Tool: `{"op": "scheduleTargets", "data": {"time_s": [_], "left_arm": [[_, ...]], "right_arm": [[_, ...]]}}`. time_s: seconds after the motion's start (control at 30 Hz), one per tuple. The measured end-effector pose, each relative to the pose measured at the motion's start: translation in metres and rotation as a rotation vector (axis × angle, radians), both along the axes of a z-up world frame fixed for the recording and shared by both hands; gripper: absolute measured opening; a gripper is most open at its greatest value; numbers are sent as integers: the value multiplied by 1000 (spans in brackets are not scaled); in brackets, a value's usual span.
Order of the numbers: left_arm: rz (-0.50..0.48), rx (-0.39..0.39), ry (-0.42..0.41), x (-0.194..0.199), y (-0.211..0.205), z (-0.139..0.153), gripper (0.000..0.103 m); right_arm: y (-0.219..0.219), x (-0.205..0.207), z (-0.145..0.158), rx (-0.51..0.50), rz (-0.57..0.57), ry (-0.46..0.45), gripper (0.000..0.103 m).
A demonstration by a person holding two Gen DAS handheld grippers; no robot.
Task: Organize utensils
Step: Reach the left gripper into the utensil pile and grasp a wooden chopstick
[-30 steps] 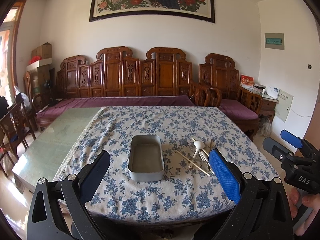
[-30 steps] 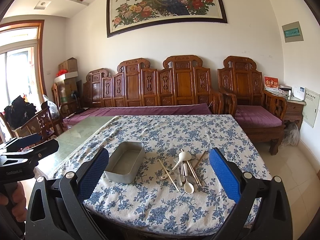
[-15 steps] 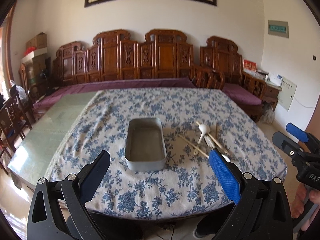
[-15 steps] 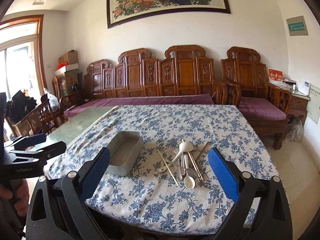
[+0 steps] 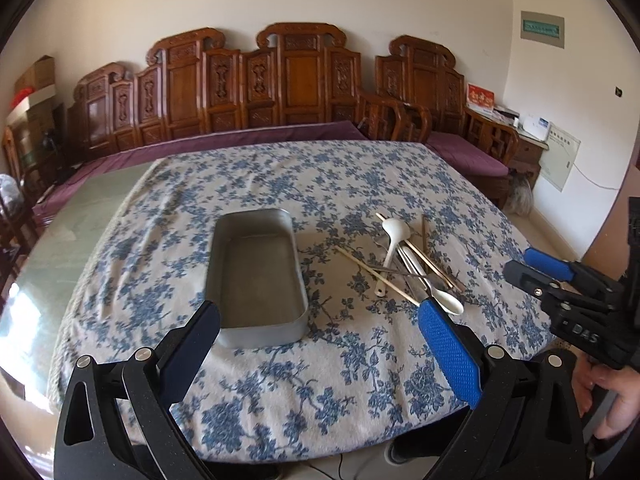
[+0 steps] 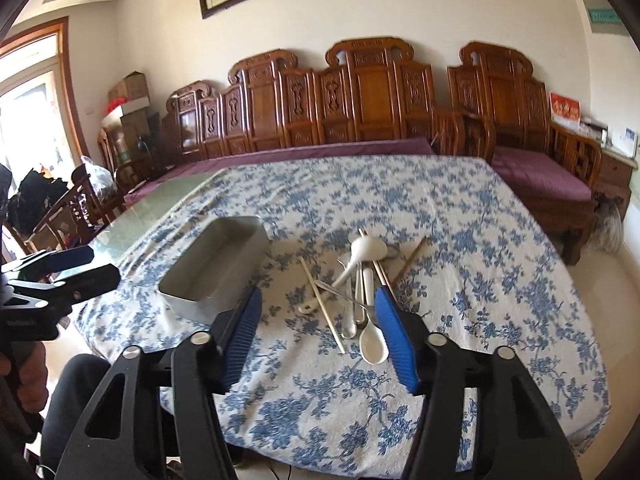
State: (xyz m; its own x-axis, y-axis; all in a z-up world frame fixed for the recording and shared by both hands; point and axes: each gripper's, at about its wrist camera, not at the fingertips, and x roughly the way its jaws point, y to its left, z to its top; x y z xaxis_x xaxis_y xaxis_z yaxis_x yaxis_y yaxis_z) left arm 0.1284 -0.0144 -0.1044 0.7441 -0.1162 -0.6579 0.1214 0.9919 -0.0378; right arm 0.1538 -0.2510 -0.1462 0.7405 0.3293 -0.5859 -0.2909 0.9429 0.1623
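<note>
Right wrist view: right tongs [image 6: 318, 330] part-closed, just narrowing, nothing gripped. Utensil pile [image 6: 360, 284] at 12 o'clock, metal tray [image 6: 216, 268] at 10 o'clock on tabletop [image 6: 480, 240]. Left tongs [image 5: 320, 340] wide apart, empty.

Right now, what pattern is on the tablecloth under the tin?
White tablecloth with a blue floral print, clearest in the left wrist view.

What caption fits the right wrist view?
Right claw, open and empty, nears the utensil pile beside the empty metal tray.
</note>
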Motion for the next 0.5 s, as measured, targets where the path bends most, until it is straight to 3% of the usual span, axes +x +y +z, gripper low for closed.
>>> {"op": "scheduleTargets", "data": {"time_s": [0.07,0.17,0.5], "left_arm": [[-16,0,12,11,-5,-5,96],[-37,9,27,28,-15,-14,96],[-137,14,105,78,-61,-53,80]], "right_arm": [[-5,14,-9,6,-3,25,43],[-16,36,-19,9,-21,49,36],[-47,96,-43,-3,-58,77,36]]}}
